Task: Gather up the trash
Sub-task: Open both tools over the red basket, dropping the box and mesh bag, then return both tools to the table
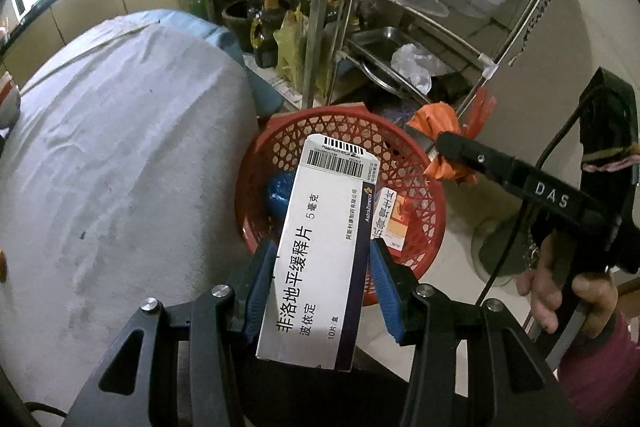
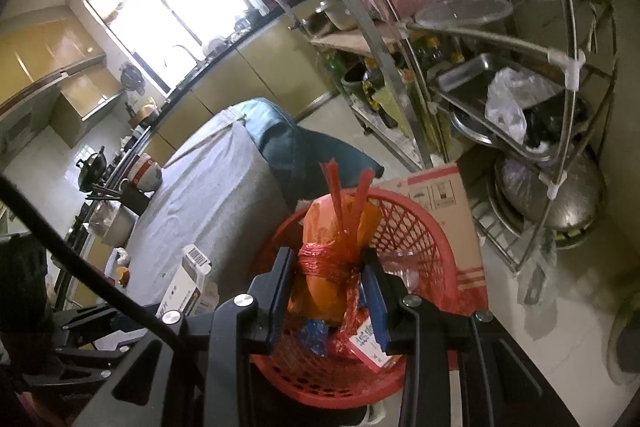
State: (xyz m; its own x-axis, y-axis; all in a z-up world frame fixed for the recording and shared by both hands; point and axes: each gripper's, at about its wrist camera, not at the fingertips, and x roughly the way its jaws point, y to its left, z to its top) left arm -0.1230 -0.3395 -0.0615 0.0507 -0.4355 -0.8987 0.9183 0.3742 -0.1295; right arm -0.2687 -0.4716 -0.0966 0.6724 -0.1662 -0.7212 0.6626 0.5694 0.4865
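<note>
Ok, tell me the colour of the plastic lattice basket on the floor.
Red lattice plastic basket; clearest in the left wrist view.

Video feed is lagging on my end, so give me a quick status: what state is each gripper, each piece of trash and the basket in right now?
Left gripper: shut on the white medicine box, held above the basket.
Right gripper: shut on the orange bag, tied with red netting, over the basket.
Red basket: upright on the floor, partly filled.
Blue wrapper: lying in the basket.
Small carton: lying in the basket.
</note>
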